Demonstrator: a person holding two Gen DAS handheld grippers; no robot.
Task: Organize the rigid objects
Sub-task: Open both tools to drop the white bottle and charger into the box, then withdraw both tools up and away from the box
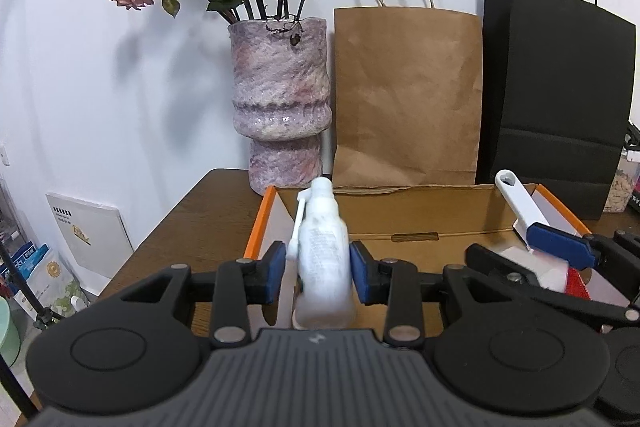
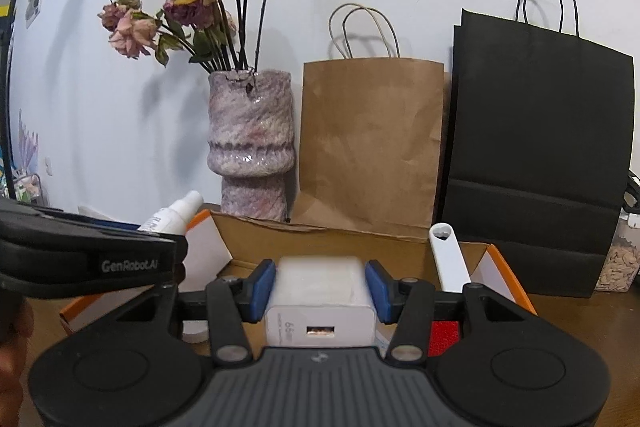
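Note:
My left gripper (image 1: 319, 270) is shut on a white spray bottle (image 1: 324, 259), held upright over the left end of an open cardboard box (image 1: 404, 227) with orange edges. The bottle's tip also shows in the right wrist view (image 2: 176, 213). My right gripper (image 2: 320, 287) is shut on a white USB charger block (image 2: 322, 301), held over the same box (image 2: 328, 247). A white-handled brush with red bristles (image 1: 520, 211) leans in the box's right end; it also shows in the right wrist view (image 2: 450, 259).
A pink marbled vase (image 1: 280, 107) of dried roses, a brown paper bag (image 1: 406, 95) and a black paper bag (image 1: 560, 99) stand behind the box against the wall. A clear jar (image 2: 618, 263) sits far right. The brown table's left edge (image 1: 160, 227) is near.

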